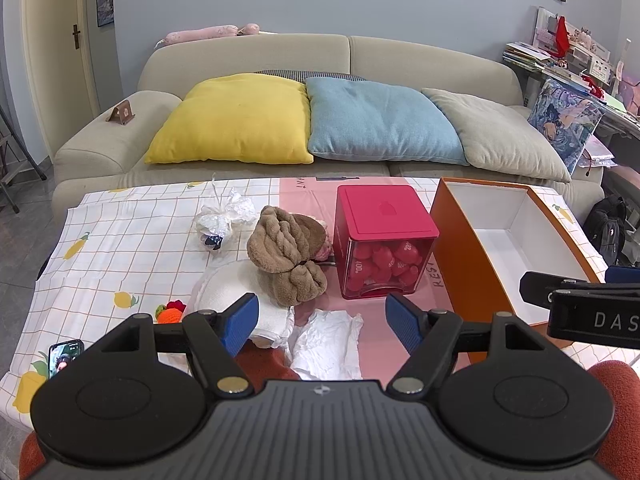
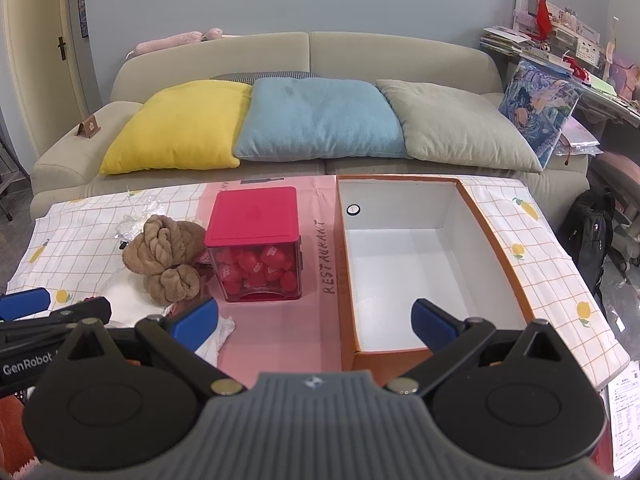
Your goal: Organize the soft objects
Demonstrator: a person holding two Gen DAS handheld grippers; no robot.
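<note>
Both my claws hang spread apart and hold nothing: my left claw [image 1: 322,322] hovers over the near edge of the counter [image 1: 100,248], above a white crumpled cloth [image 1: 326,338], and my right claw [image 2: 316,322] hovers over the near end of an orange box [image 2: 500,248] with a bare white inside. A brown twisted towel [image 1: 290,254] lies mid-counter, partly on a white folded cloth [image 1: 240,284], just left of a red cube container [image 1: 384,240] full of red hearts. A white plastic bundle [image 1: 226,218] sits behind the towel; small knitted fruit [image 1: 170,312] lies near my left claw. Beyond stands a sofa [image 1: 248,50] with cushions.
</note>
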